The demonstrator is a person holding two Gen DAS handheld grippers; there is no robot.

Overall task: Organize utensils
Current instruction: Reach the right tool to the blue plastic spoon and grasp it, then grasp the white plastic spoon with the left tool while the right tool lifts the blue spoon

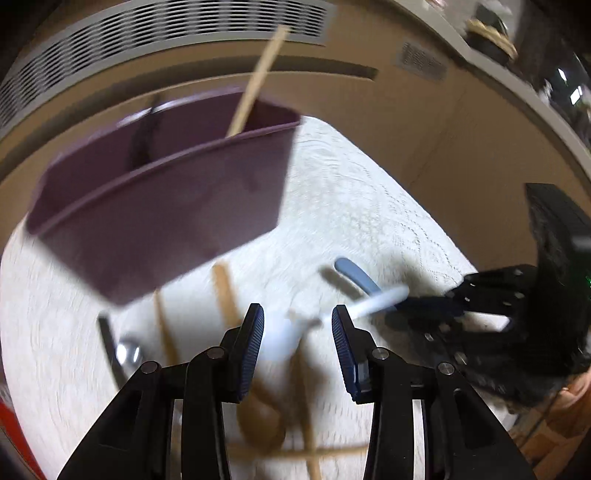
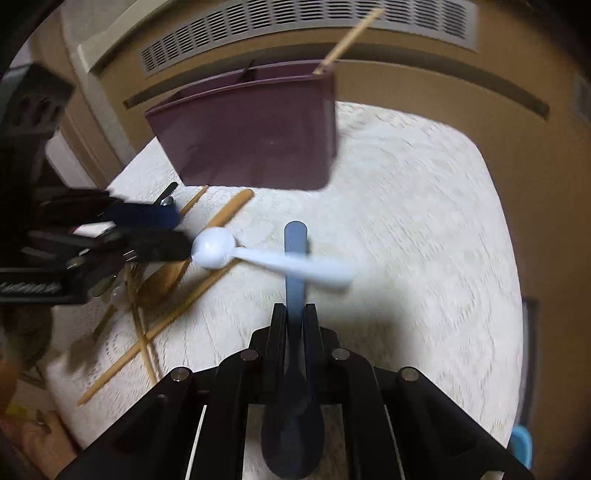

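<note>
A purple bin (image 1: 162, 206) (image 2: 255, 136) stands on the white cloth with a wooden chopstick (image 1: 258, 81) (image 2: 347, 38) and a dark utensil (image 1: 142, 136) leaning in it. My right gripper (image 2: 294, 308) is shut on a blue spoon (image 2: 295, 254), handle pointing toward the bin; it also shows in the left wrist view (image 1: 356, 278). A white spoon (image 2: 258, 254) (image 1: 376, 301) lies under the blue one. My left gripper (image 1: 297, 321) is open above the white spoon's bowl, empty. Wooden spoons and chopsticks (image 1: 258, 417) (image 2: 177, 295) lie below it.
A metal spoon (image 1: 127, 354) lies on the cloth (image 2: 424, 229) at the left. A vented heater (image 2: 295, 26) runs along the wall behind the bin. The right gripper (image 1: 491, 306) sits at the left view's right side.
</note>
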